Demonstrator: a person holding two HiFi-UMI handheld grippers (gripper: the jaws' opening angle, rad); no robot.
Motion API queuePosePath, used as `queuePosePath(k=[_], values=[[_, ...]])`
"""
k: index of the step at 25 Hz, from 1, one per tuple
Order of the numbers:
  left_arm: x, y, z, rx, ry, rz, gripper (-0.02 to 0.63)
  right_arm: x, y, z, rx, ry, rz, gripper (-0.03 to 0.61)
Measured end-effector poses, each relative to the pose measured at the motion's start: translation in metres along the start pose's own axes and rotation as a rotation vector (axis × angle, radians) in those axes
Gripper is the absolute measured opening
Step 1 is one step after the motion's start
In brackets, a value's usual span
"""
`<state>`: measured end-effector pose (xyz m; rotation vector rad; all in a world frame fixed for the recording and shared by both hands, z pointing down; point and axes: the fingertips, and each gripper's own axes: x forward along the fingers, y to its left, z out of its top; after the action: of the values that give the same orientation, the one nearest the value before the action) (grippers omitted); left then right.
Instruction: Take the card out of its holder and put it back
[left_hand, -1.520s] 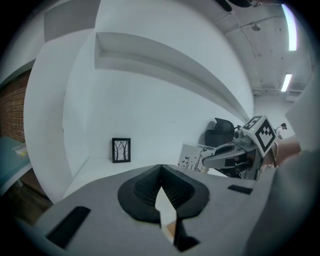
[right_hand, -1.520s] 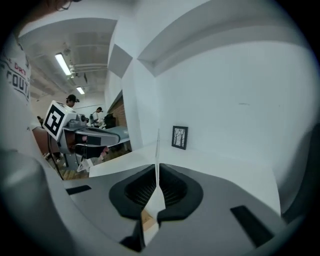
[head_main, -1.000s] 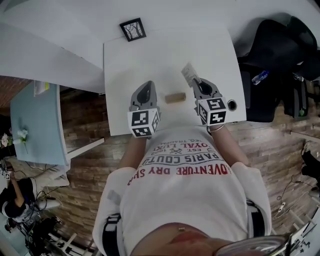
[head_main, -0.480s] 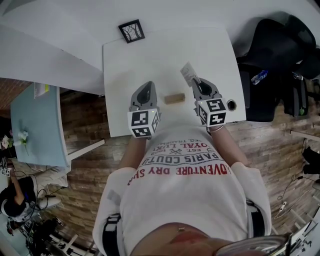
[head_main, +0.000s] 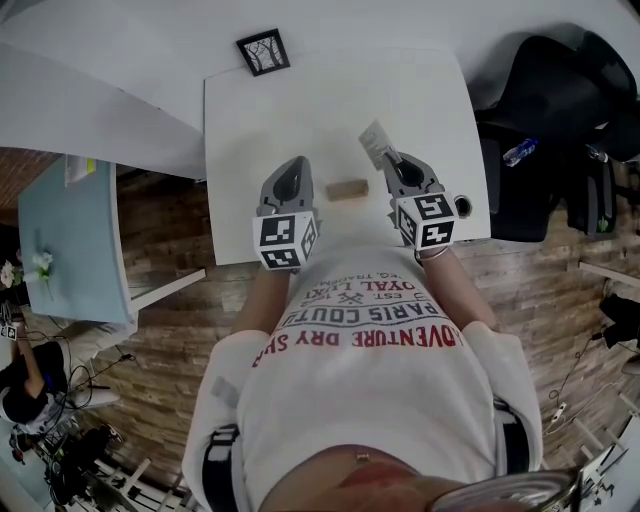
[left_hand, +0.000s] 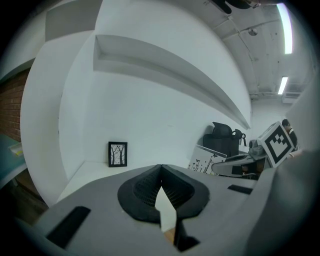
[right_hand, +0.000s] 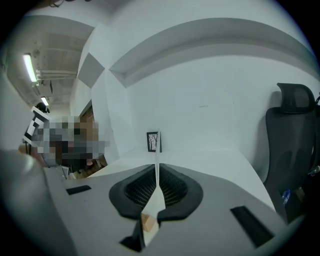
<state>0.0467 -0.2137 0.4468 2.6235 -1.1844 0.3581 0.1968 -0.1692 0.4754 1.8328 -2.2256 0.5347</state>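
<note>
Card (head_main: 374, 146) stands upright on its edge above the white tabletop (head_main: 300, 110), out of its holder. It points away from the person and a little to the left, and its long axis seems to follow the line of the jaws. The right hand-held gripper (head_main: 390, 160) has its jaws pressed together on the card's near end. In the right gripper view the card shows only as a thin white edge rising from between them. The wooden holder (head_main: 347, 189) lies flat on the tabletop between the two grippers, its length running across the person, nearer than the card and to its left. The left hand-held gripper (head_main: 294, 166) rests just left of the holder, its jaw tips meeting on nothing. Card, holder and both grippers sit where they were a second ago.
</note>
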Motion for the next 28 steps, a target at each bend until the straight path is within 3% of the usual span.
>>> queuePosePath(k=[7,11,19,28], values=[[-0.004,-0.001,-0.001,-0.016,-0.007,0.026,0.025,0.002,0.004,-0.001,-0.043,0.008,0.099,0.034],[-0.008,-0.004,-0.008,-0.028,0.009,0.051,0.025,0.005,0.011,0.003,-0.151,0.018,0.234,0.034],[-0.014,0.000,-0.028,-0.080,0.050,0.119,0.025,0.018,0.020,0.007,-0.274,0.036,0.477,0.034],[-0.018,-0.007,-0.044,-0.128,0.068,0.177,0.025,0.017,0.043,-0.014,-0.400,0.135,0.757,0.034]])
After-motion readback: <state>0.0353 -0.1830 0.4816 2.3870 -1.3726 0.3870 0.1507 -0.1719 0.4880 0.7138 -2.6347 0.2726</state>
